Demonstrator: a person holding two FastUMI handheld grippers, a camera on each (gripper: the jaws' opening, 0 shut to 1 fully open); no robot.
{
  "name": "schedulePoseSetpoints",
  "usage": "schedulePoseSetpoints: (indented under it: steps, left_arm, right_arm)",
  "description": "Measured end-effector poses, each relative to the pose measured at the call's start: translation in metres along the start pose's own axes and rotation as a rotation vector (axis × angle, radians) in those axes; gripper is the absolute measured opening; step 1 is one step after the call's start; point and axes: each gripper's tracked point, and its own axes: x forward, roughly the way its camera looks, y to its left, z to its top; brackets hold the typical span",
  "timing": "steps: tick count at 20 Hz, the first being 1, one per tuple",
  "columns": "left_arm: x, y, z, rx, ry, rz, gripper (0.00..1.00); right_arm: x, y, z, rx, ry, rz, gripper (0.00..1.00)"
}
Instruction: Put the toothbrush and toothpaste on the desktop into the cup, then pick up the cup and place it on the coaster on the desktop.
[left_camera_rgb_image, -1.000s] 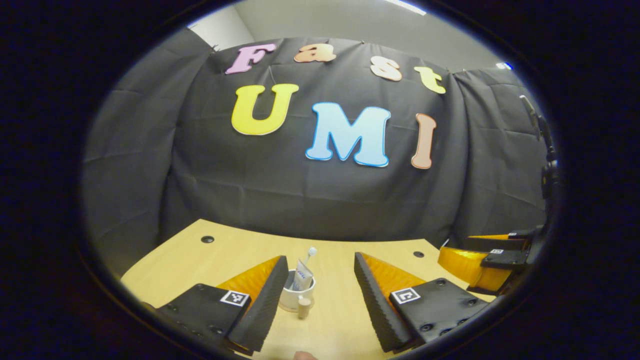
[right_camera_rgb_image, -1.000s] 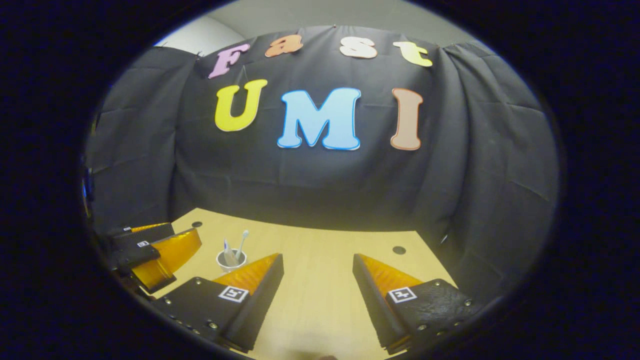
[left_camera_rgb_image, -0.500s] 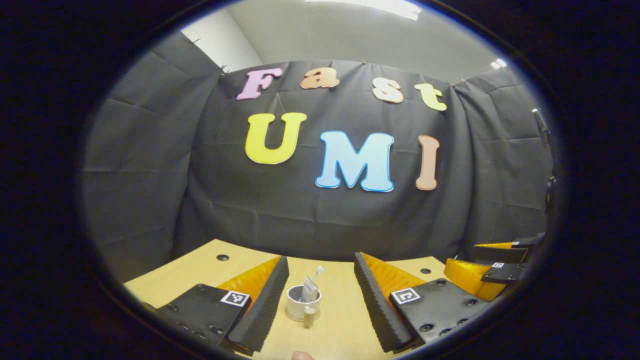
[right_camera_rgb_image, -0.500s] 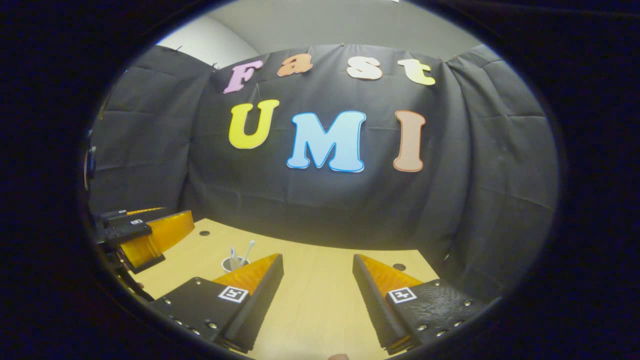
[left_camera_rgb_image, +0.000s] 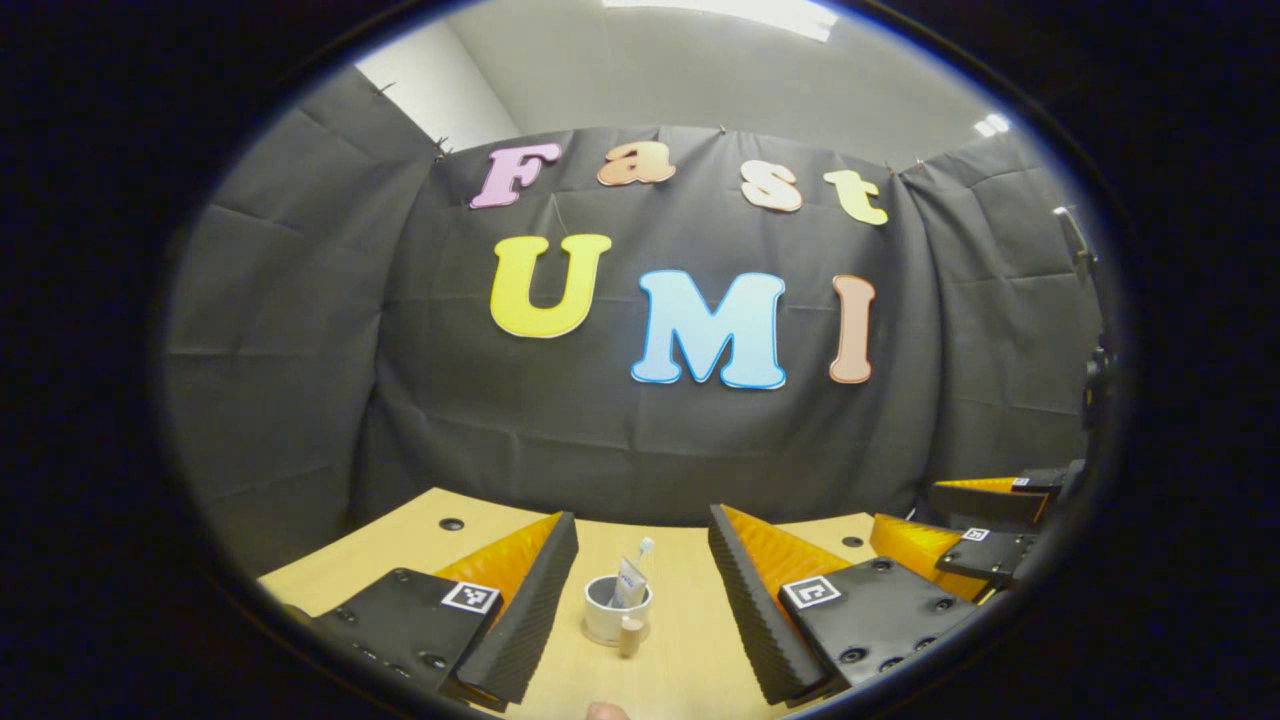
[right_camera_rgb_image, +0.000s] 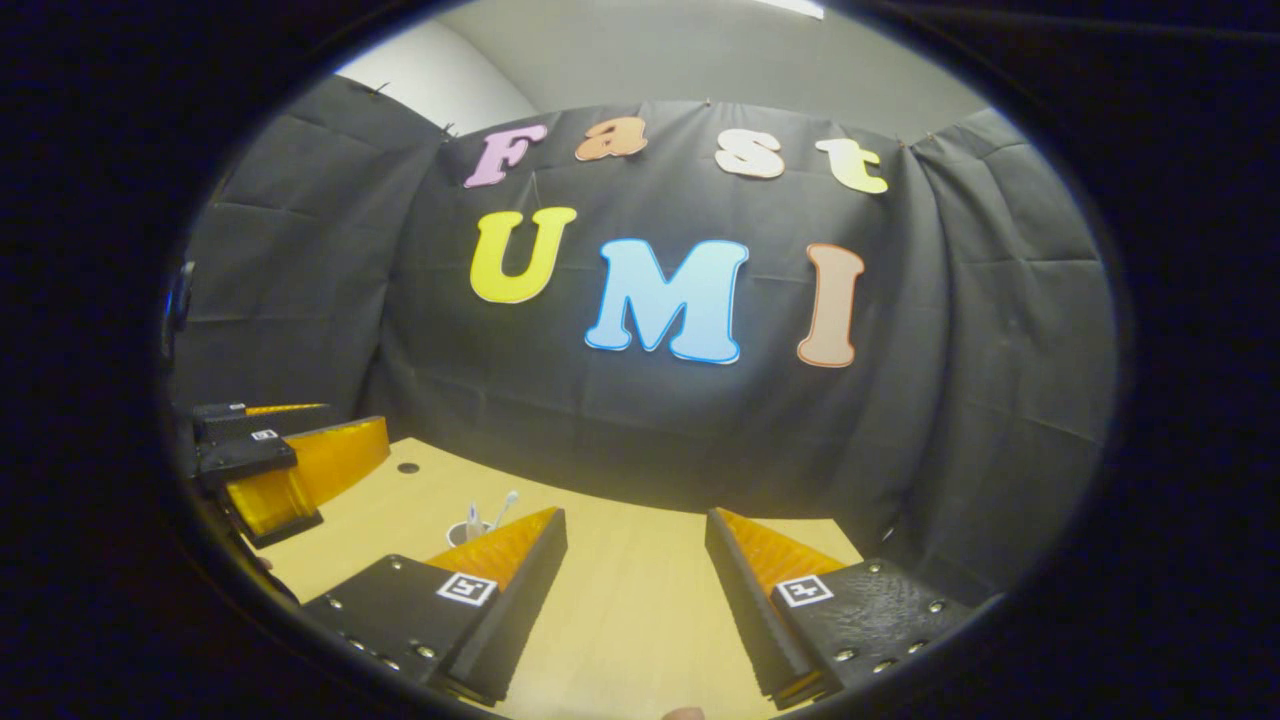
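White cup (left_camera_rgb_image: 616, 620) on its coaster (left_camera_rgb_image: 604, 638), both tools spread and holding nothing.

Toothbrush (left_camera_rgb_image: 642, 552) and toothpaste (left_camera_rgb_image: 628, 583) stand inside the cup, which sits on the wooden tabletop (left_camera_rgb_image: 400, 545) just ahead of the left tool (left_camera_rgb_image: 636, 600), between its fingers but apart from them. The right tool (right_camera_rgb_image: 634, 592) hangs over bare wood to the right, well away. The job looks finished; the risk is a clumsy pull-back, where a finger could clip the cup's handle and tip it, since the tall brush makes it top-heavy.

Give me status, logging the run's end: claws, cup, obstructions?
Left claw open, clear of cup. Right claw open, empty. Toothbrush and toothpaste in cup, on coaster. Nothing obstructing.
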Motion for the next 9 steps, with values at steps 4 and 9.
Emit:
schedulePoseSetpoints:
  steps: [4, 9]
  left_arm:
    - [0.002, -0.006, 0.000, 0.006, 0.000, -0.003, 0.87]
    - [0.006, -0.009, -0.001, -0.002, 0.006, -0.001, 0.87]
  right_arm:
    - [0.000, -0.006, 0.003, 0.006, -0.003, -0.006, 0.86]
    - [0.002, -0.017, 0.004, 0.022, 0.002, -0.021, 0.86]
